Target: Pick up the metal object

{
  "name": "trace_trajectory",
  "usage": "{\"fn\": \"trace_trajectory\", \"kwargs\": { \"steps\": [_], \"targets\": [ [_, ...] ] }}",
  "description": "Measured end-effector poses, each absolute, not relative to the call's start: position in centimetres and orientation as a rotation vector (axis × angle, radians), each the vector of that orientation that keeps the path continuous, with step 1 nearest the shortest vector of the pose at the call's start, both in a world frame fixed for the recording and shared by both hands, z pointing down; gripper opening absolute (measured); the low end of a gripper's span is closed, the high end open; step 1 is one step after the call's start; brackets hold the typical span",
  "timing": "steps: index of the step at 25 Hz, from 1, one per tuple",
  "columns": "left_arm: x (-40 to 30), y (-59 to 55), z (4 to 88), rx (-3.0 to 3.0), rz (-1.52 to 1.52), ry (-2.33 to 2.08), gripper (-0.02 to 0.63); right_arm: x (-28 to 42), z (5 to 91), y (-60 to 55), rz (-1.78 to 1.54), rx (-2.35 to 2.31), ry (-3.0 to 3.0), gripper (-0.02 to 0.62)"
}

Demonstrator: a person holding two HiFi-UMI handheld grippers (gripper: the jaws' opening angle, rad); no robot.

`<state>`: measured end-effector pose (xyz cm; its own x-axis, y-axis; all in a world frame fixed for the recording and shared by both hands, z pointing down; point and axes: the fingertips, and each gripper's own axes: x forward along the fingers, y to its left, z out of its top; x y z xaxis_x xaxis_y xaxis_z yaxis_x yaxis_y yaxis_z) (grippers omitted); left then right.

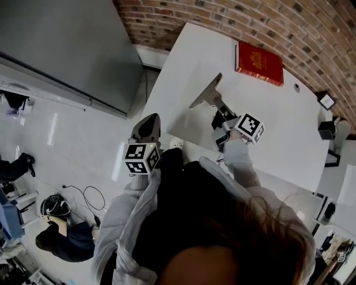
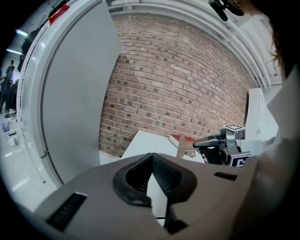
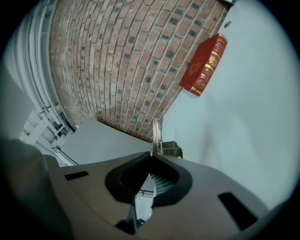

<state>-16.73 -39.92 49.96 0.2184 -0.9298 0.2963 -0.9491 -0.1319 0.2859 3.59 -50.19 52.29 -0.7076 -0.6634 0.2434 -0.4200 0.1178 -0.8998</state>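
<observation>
The metal object (image 1: 204, 94) is a flat grey plate with a small bracket at its base, and it stands tilted over the white table (image 1: 278, 128). My right gripper (image 1: 218, 109) is shut on its lower end. In the right gripper view the plate (image 3: 155, 129) shows edge-on, rising straight out of the closed tips of the right gripper (image 3: 151, 153). My left gripper (image 1: 147, 123) hangs beyond the table's left edge, above the floor. In its own view the left gripper (image 2: 152, 157) has its jaws together with nothing between them.
A red book (image 1: 259, 63) lies flat at the table's far side, near the brick wall (image 1: 183, 14). Small black items (image 1: 327, 129) stand at the table's right end. A grey panel (image 1: 61, 44) is at the left. A person (image 1: 61, 234) crouches on the floor.
</observation>
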Motion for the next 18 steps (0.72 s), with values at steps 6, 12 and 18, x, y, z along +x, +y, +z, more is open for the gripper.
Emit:
{"fn": "trace_trajectory", "kwargs": {
  "steps": [6, 12, 18],
  "targets": [
    [-15.7, -36.5, 48.8, 2.076, 0.032, -1.783, 0.015, 5.7, 50.4, -46.7, -1.566, -1.088, 2.235, 0.017],
    [-14.5, -33.5, 48.3, 2.079, 0.026, -1.798, 0.015, 6.6, 48.2, -43.4, -1.417, -1.106, 2.397, 0.017],
    [-13.3, -30.9, 47.6, 2.089, 0.014, -1.816, 0.014, 6.9, 45.3, -39.9, -1.145, -1.116, 2.622, 0.017]
  ]
}}
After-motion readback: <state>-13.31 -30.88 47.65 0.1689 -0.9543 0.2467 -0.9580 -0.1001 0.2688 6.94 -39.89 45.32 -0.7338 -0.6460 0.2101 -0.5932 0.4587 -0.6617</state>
